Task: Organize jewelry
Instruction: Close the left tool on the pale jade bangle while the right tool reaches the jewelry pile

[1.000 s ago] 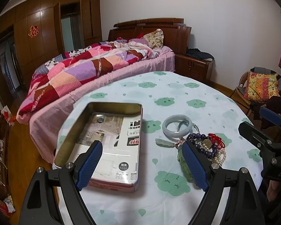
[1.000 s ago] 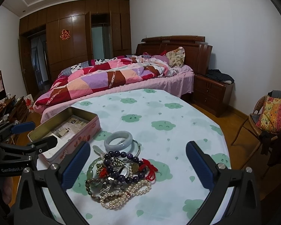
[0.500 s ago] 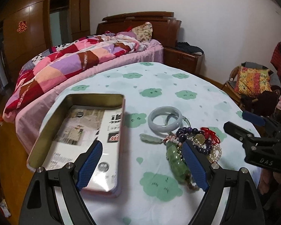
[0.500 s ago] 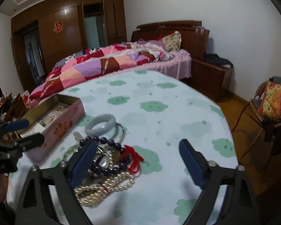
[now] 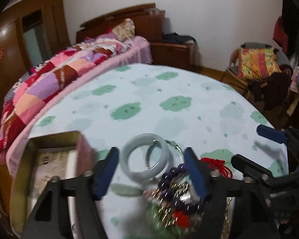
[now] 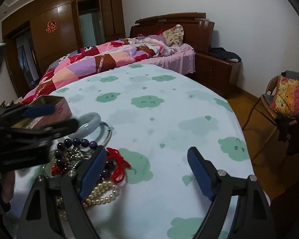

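Jade bangle (image 5: 145, 156) between closing left jaws, untouched

Left gripper (image 5: 152, 171), jaws closing, frames the jade bangle (image 5: 144, 157).

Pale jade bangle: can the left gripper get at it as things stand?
Probably yes. The pale jade bangle lies flat between the closing jaws of the left gripper, nothing on top; a thin metal ring overlaps its far edge.
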`<action>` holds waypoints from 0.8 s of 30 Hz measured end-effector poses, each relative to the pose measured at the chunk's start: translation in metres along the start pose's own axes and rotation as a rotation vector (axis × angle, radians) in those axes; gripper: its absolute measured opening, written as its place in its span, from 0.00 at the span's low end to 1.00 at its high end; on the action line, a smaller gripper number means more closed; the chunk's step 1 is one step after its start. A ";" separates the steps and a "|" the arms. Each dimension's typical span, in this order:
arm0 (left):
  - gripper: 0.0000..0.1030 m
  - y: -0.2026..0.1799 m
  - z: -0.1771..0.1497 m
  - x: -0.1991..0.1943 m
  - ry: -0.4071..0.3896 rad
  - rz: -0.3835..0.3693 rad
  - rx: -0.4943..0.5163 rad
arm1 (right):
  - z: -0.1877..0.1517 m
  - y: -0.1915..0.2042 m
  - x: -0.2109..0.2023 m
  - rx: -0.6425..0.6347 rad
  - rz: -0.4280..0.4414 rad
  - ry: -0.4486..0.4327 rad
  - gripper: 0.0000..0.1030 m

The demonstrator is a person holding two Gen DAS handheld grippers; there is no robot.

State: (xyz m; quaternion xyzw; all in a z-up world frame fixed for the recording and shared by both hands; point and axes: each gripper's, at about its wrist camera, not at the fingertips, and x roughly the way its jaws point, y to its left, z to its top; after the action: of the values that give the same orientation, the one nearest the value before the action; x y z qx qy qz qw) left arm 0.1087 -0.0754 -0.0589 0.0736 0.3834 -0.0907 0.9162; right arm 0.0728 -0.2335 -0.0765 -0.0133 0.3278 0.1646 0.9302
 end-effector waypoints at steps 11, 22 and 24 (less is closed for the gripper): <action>0.21 -0.013 -0.001 0.035 0.091 -0.018 0.038 | 0.001 -0.004 0.003 0.028 0.011 -0.003 0.89; 0.13 0.006 -0.002 -0.001 -0.007 -0.071 -0.039 | 0.002 -0.005 0.006 0.034 0.021 0.004 0.90; 0.13 0.008 -0.002 -0.010 -0.030 -0.064 -0.044 | 0.002 -0.004 0.007 0.032 0.020 0.006 0.90</action>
State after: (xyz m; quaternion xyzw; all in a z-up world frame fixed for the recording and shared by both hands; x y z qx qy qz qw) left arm 0.1022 -0.0656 -0.0529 0.0399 0.3738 -0.1124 0.9198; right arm 0.0798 -0.2350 -0.0797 0.0045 0.3335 0.1684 0.9276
